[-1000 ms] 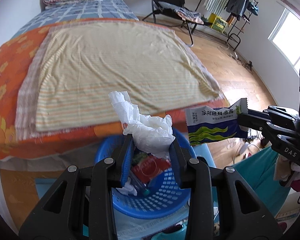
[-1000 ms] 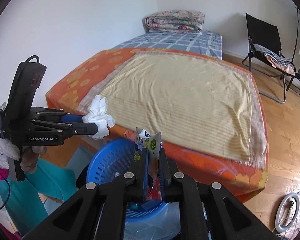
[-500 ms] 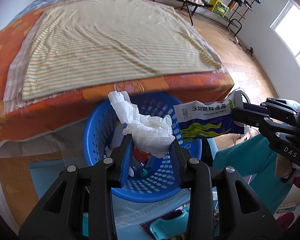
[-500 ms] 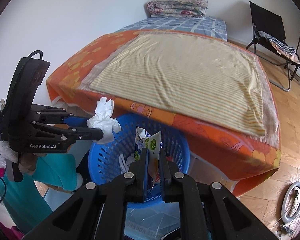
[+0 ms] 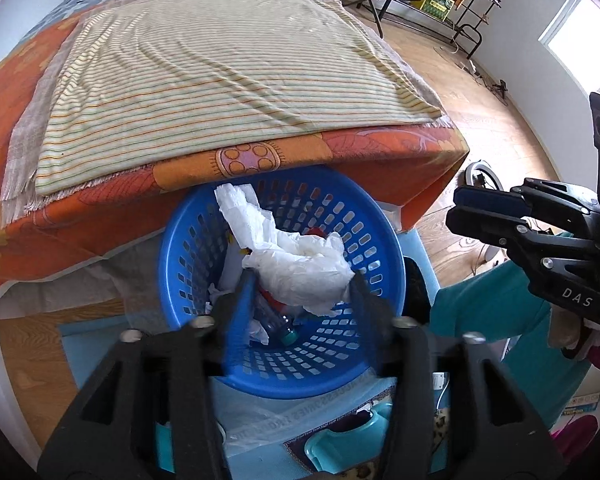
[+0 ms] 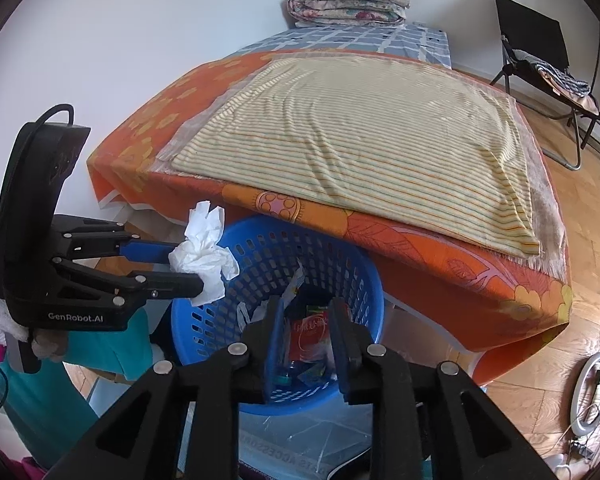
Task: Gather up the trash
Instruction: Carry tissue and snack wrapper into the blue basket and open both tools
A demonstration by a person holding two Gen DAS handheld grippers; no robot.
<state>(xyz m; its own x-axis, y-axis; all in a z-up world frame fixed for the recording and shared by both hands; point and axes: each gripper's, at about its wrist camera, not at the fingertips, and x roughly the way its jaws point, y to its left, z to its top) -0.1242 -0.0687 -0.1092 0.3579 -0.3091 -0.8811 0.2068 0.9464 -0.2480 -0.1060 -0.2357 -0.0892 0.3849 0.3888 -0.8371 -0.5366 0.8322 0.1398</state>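
Right wrist only: folded quilt (image 6: 350,2)

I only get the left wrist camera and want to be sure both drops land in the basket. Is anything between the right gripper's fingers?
Observer: No. In the right wrist view the right gripper has nothing between its fingers. Its jaws are opening, and you look straight between them into the blue basket.
Operator: Any packet in there?
Observer: Yes, a slim packet stands on end inside the basket, just beyond that gripper's fingertips.
Operator: How does my tissue sit from the side?
Observer: The white tissue is at the left gripper fingertips, above the basket's rim rather than its middle. The jaws are opening with the tissue between them.
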